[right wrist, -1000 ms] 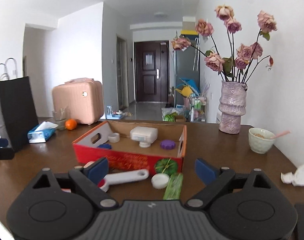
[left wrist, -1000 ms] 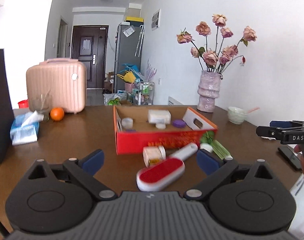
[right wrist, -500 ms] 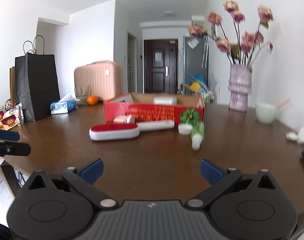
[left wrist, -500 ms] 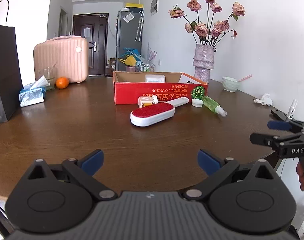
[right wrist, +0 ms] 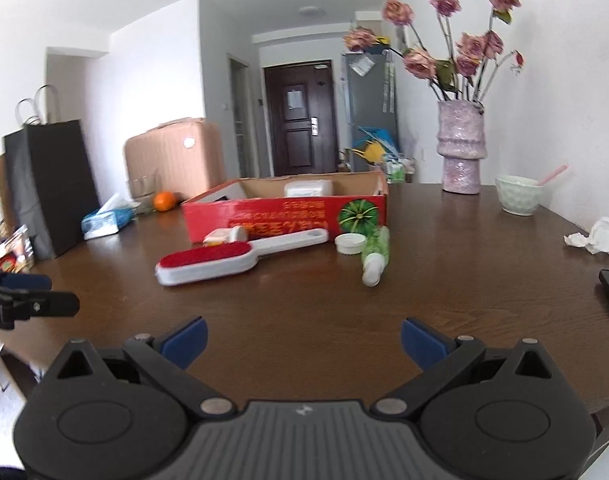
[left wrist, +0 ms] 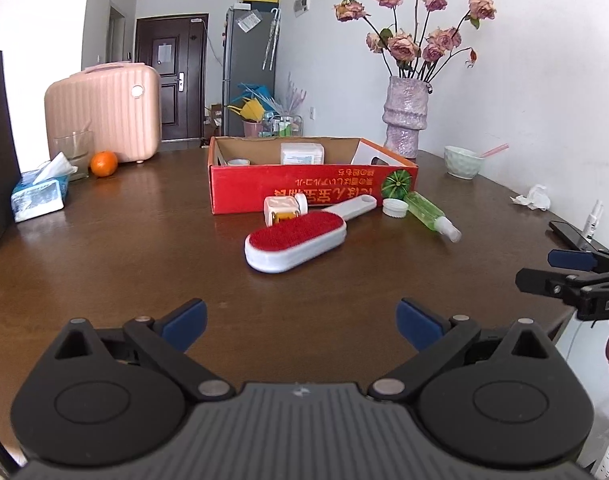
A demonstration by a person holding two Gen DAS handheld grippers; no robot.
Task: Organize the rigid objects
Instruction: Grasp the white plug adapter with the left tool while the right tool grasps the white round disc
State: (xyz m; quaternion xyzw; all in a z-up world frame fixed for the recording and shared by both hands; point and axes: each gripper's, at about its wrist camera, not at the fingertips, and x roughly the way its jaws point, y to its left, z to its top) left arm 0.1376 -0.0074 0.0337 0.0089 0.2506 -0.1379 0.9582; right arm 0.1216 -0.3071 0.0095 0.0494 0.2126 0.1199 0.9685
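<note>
A red cardboard box [left wrist: 304, 190] [right wrist: 288, 214] stands open on the brown table, with a white container [left wrist: 302, 153] and a tape roll [left wrist: 237, 162] inside. In front of it lie a red-and-white lint brush [left wrist: 300, 238] [right wrist: 224, 260], a small white jar [left wrist: 282, 208] [right wrist: 224, 236], a white cap [left wrist: 395, 207] [right wrist: 349, 243] and a green bottle [left wrist: 430, 214] [right wrist: 375, 254]. My left gripper [left wrist: 300, 326] is open and empty, low over the near table edge. My right gripper [right wrist: 302, 340] is open and empty, also well short of the objects.
A vase of dried roses [left wrist: 406, 124], a bowl with a spoon [left wrist: 462, 162], crumpled tissue [left wrist: 534, 198] and a phone [left wrist: 572, 236] are on the right. A tissue pack [left wrist: 38, 196], orange [left wrist: 103, 163], pink case [left wrist: 104, 114] and black bag [right wrist: 48, 188] are on the left.
Both grippers pulled back from the box to the near table edge, then rose and came slightly forward. Nothing on the table moved. Both grippers stayed open.
</note>
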